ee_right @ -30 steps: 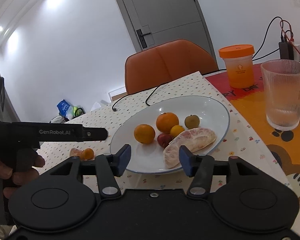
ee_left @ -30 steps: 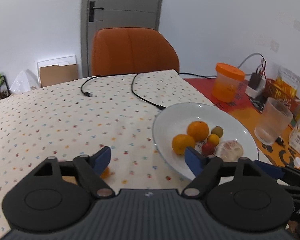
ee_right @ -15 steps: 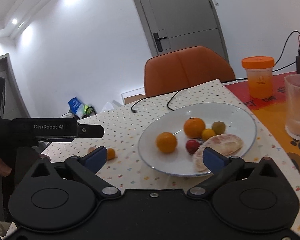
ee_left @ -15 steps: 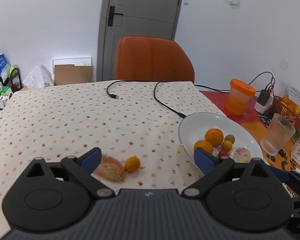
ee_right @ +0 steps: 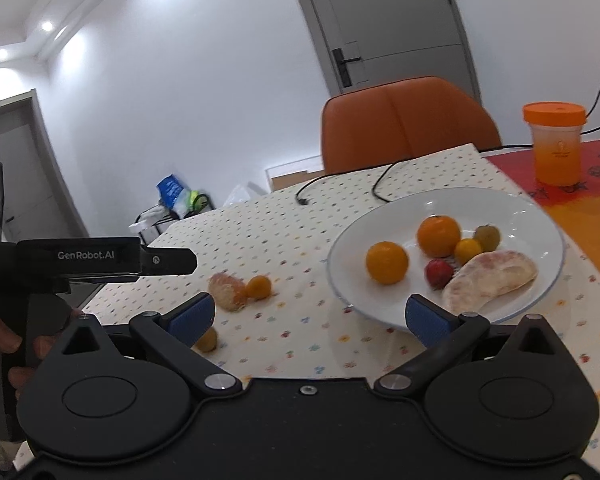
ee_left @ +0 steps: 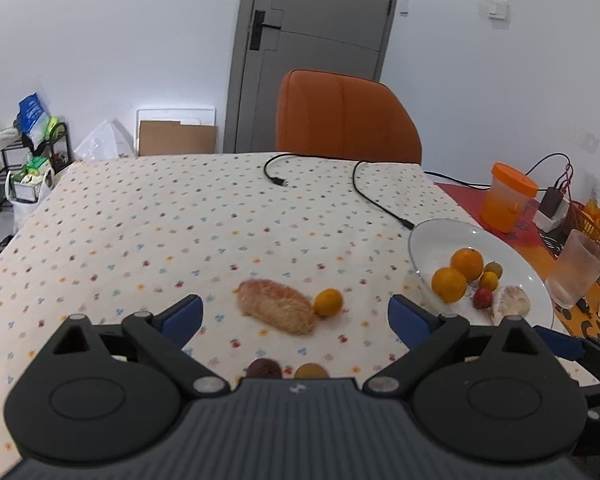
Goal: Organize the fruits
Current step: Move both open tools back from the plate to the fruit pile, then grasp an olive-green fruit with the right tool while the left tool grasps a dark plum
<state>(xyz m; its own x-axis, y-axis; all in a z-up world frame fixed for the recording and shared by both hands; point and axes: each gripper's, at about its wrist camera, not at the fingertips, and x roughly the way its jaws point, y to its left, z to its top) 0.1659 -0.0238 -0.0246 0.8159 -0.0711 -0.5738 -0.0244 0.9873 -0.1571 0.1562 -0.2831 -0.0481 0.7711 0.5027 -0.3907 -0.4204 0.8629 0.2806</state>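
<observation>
Both of your claws have drawn back from the white plate (ee_left: 424, 236) since a second ago, and both have spread: the left claw (ee_left: 295, 316) and the right claw (ee_right: 308, 318) now stand wide with nothing between the pads. The pulling back has brought into the left view a peeled citrus piece (ee_left: 276, 311) and a small orange fruit (ee_left: 329, 302) touching its end; both lie on the worktop (ee_left: 160, 224) to the left of the plate. Nearer you than those two, a dark fruit (ee_left: 264, 369) and a yellowish fruit (ee_left: 310, 370) peek over the claw body. On the plate sit two oranges (ee_right: 387, 262), a small yellow fruit, a greenish one, a red one and a pale peeled segment (ee_right: 490, 274). The worktop wears a dotted cloth; a black cable (ee_left: 380, 200) runs across it behind the plate. Past the plate stand an orange-lidded jar (ee_left: 508, 200) and a ribbed glass (ee_left: 578, 268). An orange chair (ee_left: 346, 120) and a grey door (ee_left: 320, 32) stand behind.
</observation>
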